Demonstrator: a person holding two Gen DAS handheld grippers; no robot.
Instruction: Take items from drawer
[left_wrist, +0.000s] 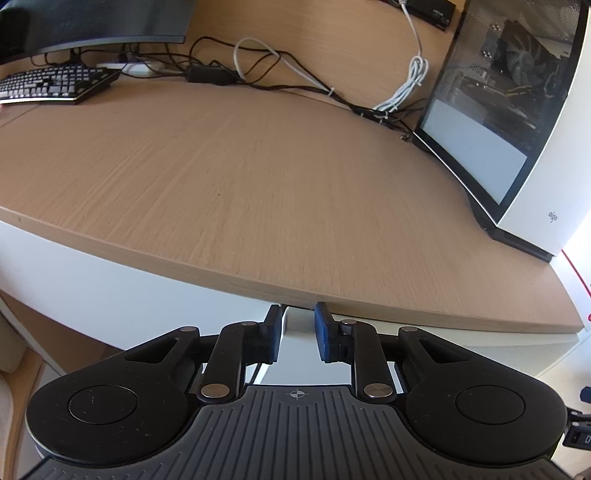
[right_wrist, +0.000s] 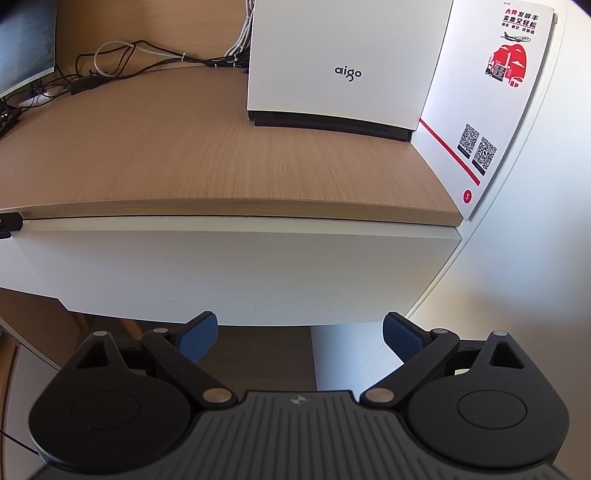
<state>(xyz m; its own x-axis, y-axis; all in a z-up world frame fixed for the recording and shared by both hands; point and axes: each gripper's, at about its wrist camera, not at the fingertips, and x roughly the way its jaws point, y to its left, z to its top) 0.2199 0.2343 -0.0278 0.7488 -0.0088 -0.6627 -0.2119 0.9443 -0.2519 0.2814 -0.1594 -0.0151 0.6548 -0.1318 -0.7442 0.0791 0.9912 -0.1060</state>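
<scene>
The white drawer front (right_wrist: 236, 269) sits shut right under the wooden desk top (right_wrist: 184, 166), so its contents are hidden. In the left wrist view my left gripper (left_wrist: 298, 314) is at the drawer's top edge, just below the desk lip. Its blue pads are narrowly set on a white strip of the drawer front (left_wrist: 297, 334) that fills the gap between them. In the right wrist view my right gripper (right_wrist: 300, 321) hangs in front of the drawer's lower edge, wide open, with nothing between its fingers.
A white computer case (right_wrist: 347, 66) stands at the back right of the desk, with a printed white and red sheet (right_wrist: 491, 110) leaning against the wall beside it. A keyboard (left_wrist: 51, 83), a monitor (left_wrist: 92, 22) and tangled cables (left_wrist: 295, 81) lie along the back.
</scene>
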